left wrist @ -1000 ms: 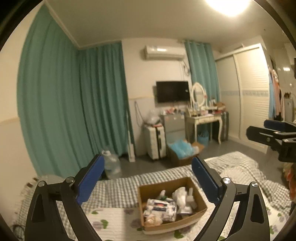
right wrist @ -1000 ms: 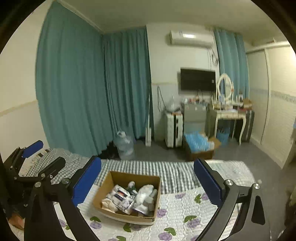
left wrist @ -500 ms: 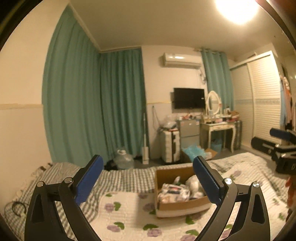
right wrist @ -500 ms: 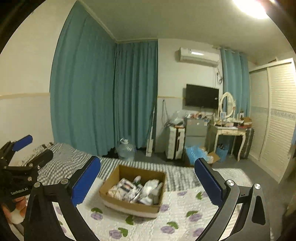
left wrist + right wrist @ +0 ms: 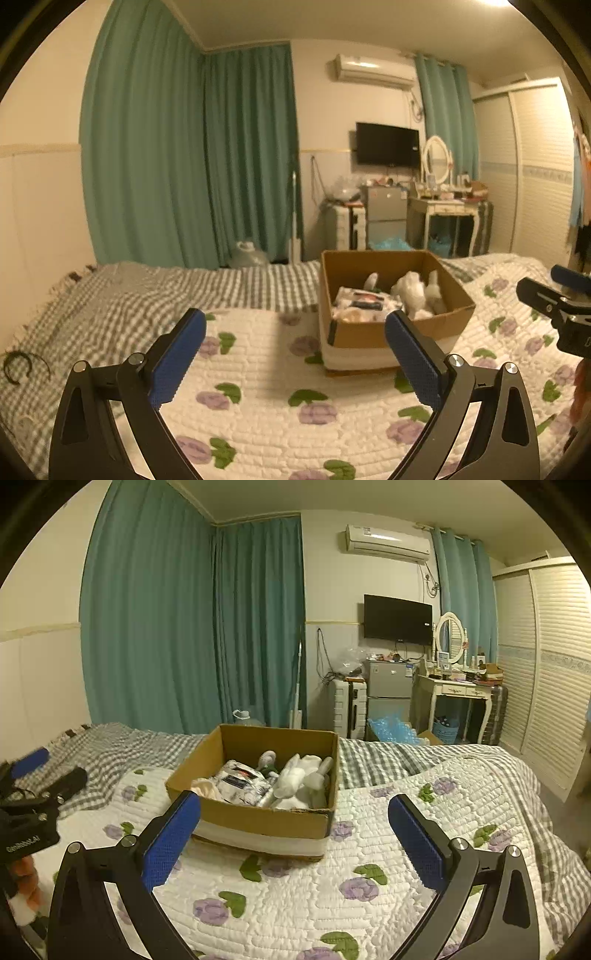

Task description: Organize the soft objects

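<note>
A brown cardboard box (image 5: 391, 332) (image 5: 258, 818) sits on the flowered quilt of a bed. It holds soft things: a white plush toy (image 5: 412, 291) (image 5: 299, 779), a printed white packet (image 5: 364, 301) (image 5: 240, 781) and a beige cloth (image 5: 205, 788). My left gripper (image 5: 295, 350) is open and empty, low over the quilt, left of and in front of the box. My right gripper (image 5: 293, 834) is open and empty, in front of the box. Each gripper shows at the other view's edge: the right one (image 5: 554, 299), the left one (image 5: 40, 775).
A grey checked blanket (image 5: 122, 295) covers the bed's far side. A dark hair band (image 5: 16, 367) lies at its left edge. Something orange and white (image 5: 26, 886) shows under the left gripper. Beyond the bed stand teal curtains, a water jug (image 5: 242, 716), a suitcase, a small fridge and a dressing table (image 5: 461, 694).
Both grippers have come down lower and nearer to the bed. The box now looks larger and closer in both views. Both jaws stay open.
</note>
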The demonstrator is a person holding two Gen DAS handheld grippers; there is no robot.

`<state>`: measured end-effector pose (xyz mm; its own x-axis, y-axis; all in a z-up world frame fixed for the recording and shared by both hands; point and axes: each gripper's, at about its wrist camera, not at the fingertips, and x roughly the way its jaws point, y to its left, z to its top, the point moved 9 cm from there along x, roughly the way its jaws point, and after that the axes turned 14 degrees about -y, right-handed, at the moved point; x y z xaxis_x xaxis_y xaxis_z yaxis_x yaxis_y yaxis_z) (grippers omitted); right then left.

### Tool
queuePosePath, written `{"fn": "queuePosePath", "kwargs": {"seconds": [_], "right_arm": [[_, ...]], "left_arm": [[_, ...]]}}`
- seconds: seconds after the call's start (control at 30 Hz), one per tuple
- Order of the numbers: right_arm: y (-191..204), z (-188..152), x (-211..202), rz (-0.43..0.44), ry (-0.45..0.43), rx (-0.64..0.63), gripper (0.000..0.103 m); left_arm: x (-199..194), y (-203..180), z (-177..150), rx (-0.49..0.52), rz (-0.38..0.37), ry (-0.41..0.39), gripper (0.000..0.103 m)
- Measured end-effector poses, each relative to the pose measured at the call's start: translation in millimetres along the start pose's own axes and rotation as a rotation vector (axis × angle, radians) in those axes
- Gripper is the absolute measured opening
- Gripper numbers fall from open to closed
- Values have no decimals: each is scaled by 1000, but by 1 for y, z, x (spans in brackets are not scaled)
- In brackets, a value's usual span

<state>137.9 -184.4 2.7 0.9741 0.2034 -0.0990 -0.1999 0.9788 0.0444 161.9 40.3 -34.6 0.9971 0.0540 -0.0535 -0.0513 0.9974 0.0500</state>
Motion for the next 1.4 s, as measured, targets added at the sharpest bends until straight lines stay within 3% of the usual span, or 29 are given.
{"fn": "queuePosePath", "kwargs": {"seconds": [0.43,1.4], "right_arm": [[2,5,-2,-12,-1,8,102],[6,-5,1,-10,23,-14,102]], "left_arm": [[-9,-11,-1,-8,-42,7,99],[-10,-14,-5,-14,-38,23,99]]}}
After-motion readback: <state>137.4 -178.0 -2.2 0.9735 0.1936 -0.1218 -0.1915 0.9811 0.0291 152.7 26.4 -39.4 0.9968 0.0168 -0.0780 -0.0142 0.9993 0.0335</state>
